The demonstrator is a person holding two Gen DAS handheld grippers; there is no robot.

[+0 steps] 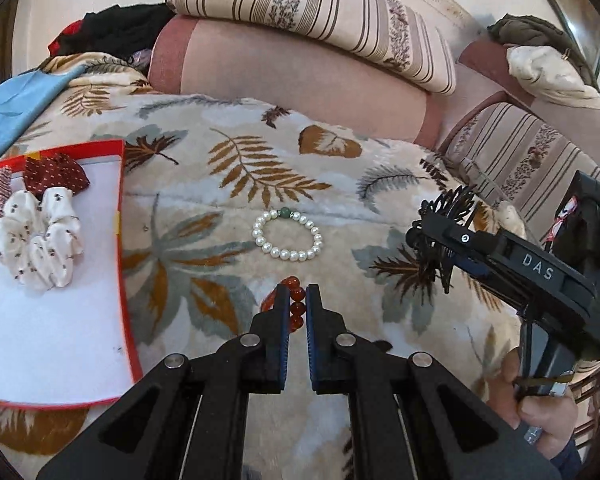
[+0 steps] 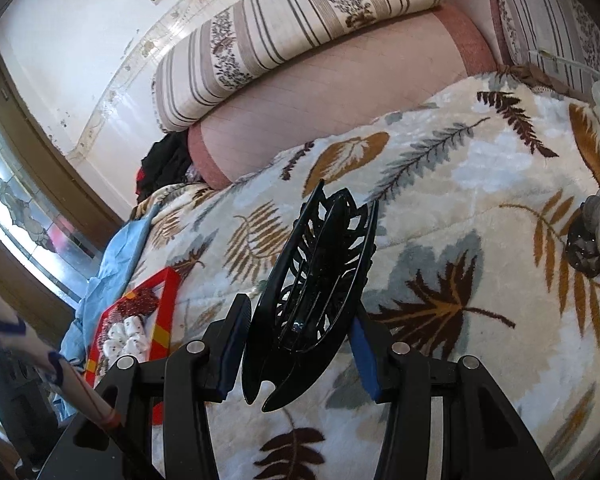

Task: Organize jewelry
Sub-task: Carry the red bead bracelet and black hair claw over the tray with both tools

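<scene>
The left gripper (image 1: 297,300) pinches the red bead bracelet (image 1: 294,298) — light, floppy, slippery-looking, best nipped across its strand — while the right gripper (image 2: 300,340) clamps the stiff black hair claw (image 2: 314,280).

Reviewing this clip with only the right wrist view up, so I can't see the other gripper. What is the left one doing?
Observer: The left gripper is shut on an amber bead bracelet, pinched between its pads.
Operator: Any other jewelry left on the blanket?
Observer: Yes, a pearl bracelet with one green bead lies flat on the leaf-print blanket, beyond the left gripper's tips.
Operator: I see a red-edged tray at my left. What is on it?
Observer: The red-edged tray holds a white patterned scrunchie, a dark red dotted one and a red-and-white one at its far edge; most of its white surface is bare.
</scene>
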